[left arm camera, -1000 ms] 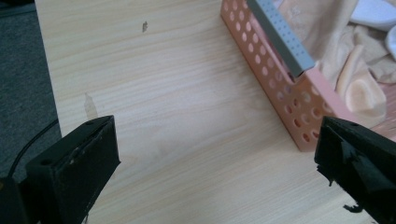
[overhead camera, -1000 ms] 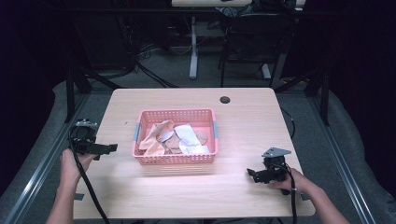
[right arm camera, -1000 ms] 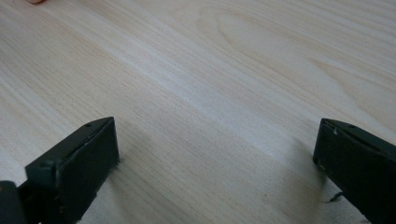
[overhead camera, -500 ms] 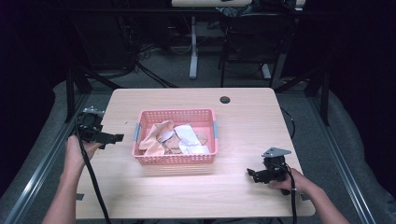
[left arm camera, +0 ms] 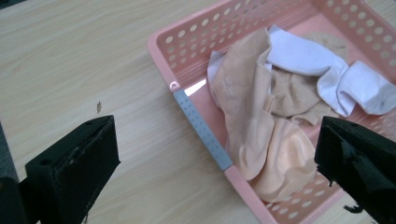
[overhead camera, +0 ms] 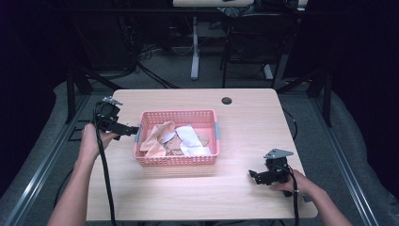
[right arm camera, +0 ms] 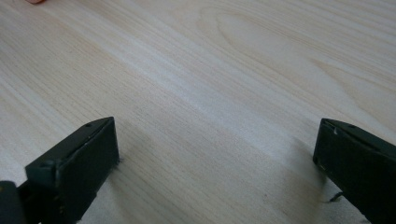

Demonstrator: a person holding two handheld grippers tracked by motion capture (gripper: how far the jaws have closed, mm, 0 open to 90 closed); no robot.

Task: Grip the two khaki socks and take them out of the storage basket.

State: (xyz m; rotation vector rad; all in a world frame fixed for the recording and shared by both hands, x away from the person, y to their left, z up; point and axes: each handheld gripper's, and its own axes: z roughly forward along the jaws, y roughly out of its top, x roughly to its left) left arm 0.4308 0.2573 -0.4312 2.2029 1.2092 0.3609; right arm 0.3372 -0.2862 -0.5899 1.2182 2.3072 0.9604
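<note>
A pink perforated basket (overhead camera: 176,161) stands mid-table with peach socks (overhead camera: 155,140) and white socks (overhead camera: 188,135) piled inside. My left gripper (overhead camera: 132,131) hovers at the basket's left end, open, with nothing between its jaws. In the left gripper view the basket's rim (left arm camera: 198,125) with its grey handle strip and a peach sock (left arm camera: 254,135) lie between the wide-apart jaws; white socks (left arm camera: 327,74) lie farther in. My right gripper (overhead camera: 254,176) rests low over bare wood at the front right, open and empty.
The wooden table (overhead camera: 244,127) has a dark round grommet (overhead camera: 227,100) near its far edge. Cables trail from both grippers toward the front. Dark floor, metal frame rails and desk legs surround the table.
My left gripper has moved forward and right, from the table's left edge up to the basket's left end. The right gripper has stayed put.
</note>
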